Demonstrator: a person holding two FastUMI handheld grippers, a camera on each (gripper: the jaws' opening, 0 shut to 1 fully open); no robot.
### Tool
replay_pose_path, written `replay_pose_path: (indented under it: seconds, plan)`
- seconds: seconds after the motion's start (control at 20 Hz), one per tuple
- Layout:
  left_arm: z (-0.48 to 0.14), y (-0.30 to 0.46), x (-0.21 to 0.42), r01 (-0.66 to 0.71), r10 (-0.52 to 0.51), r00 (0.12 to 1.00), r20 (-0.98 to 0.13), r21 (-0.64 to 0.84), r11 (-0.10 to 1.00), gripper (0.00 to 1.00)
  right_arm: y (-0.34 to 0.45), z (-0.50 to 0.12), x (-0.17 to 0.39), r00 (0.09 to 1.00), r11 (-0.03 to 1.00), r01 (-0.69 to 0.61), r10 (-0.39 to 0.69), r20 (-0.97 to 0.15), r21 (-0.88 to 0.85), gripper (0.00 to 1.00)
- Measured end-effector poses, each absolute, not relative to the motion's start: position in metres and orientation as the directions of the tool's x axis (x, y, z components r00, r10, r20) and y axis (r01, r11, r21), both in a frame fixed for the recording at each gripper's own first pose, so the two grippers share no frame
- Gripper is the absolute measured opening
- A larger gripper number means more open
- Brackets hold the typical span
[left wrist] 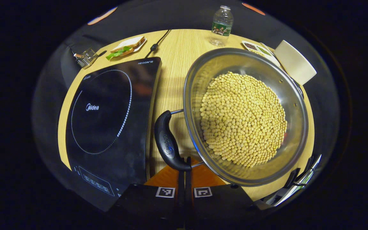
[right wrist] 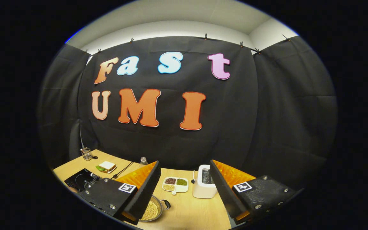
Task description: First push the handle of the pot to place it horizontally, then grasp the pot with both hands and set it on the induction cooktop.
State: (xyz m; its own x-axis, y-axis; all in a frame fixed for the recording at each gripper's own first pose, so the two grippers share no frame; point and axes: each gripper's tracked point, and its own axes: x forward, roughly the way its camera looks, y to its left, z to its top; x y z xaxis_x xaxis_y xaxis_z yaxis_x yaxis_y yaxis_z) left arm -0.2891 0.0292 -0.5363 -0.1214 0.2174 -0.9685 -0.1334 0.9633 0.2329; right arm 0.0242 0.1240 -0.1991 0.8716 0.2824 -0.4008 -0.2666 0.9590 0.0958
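A steel pot full of yellow beans sits on the wooden table right of the black induction cooktop. Its black side handle curves along the pot's left side. My left gripper is shut, and its tips touch the near end of that handle without clasping it. In the right gripper view my right gripper is held open high above the table with nothing between its fingers. Below it, partly hidden by one finger, lie the pot and the cooktop.
At the back of the table stand a water bottle, a sandwich on a plate, a divided dish of grains, a white toaster and a small wire holder. A black cable runs from the cooktop.
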Motion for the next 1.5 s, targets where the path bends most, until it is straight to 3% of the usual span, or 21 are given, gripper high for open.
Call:
replay_pose_path:
  seconds: [0.6,1.05,1.5]
  plan:
    - [-0.55,0.052,-0.242,-0.077,0.184,0.023,-0.983,0.182,0.98,0.08,0.179,-0.273,0.009,0.756,0.942,-0.314,0.323,-0.569,0.117,0.96]
    - [-0.555,0.062,-0.218,-0.051,0.128,0.09,-0.988,0.123,0.991,0.08,0.21,-0.376,-0.026,0.55,0.937,-0.284,0.332,-0.766,0.202,0.96]
    - [-0.544,0.06,-0.208,-0.03,0.086,0.145,-0.986,0.082,0.996,0.08,0.223,-0.45,-0.053,0.383,0.943,-0.257,0.298,-0.874,0.209,0.96]
